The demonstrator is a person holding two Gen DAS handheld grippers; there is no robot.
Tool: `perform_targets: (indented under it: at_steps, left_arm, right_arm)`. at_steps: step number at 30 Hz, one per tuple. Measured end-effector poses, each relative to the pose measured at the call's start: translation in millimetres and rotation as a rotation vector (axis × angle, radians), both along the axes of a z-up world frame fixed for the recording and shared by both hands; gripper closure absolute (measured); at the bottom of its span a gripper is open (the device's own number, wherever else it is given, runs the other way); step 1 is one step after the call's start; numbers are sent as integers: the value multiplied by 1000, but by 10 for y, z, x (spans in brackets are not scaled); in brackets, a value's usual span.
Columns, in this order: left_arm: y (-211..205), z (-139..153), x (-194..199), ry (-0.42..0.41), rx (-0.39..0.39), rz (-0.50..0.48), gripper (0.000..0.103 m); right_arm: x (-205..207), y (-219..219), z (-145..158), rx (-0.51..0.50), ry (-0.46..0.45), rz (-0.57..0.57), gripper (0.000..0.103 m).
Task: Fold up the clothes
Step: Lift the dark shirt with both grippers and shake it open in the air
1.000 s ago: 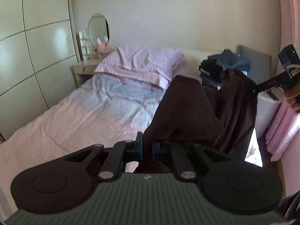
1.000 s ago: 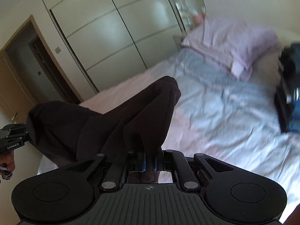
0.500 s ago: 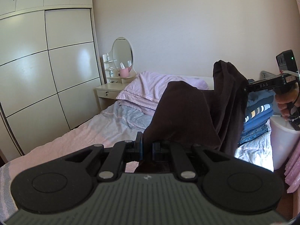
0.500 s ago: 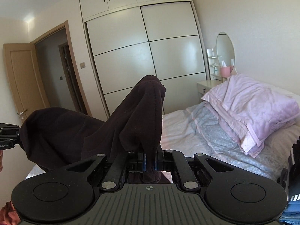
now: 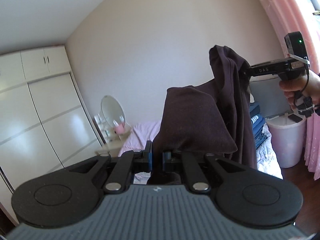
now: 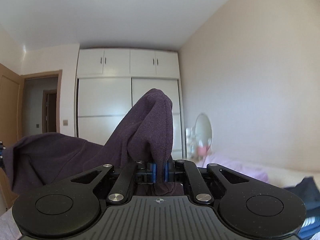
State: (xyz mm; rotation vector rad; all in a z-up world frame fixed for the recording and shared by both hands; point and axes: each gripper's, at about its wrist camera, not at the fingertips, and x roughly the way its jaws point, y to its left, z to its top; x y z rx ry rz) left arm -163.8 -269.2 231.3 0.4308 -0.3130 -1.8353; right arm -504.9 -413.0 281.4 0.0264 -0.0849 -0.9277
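Aloft, dark garment [image 5: 192,120] stretched sideways between grippers [image 5: 157,158] [image 6: 159,170].

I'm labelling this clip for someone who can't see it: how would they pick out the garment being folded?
Look above the bed, where two grippers are raised. The garment is the dark brown cloth stretched between them, pinched in the left gripper and the right gripper. The folded blue clothes lie stacked; it alone hangs in the air.

Both wrist views tilted upward – share wardrobe [image 5: 40,108], mirror [image 6: 203,129].
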Motion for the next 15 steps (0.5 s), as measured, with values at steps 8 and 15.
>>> perform_targets:
  at_steps: [8, 15]
  left_arm:
    - [45, 217, 42, 27, 10, 51, 95]
    - [-1154, -798, 386, 122, 234, 274, 94]
  right_arm:
    - [351, -192, 204, -64, 92, 16, 96]
    - [1342, -1691, -707, 70, 282, 188, 96]
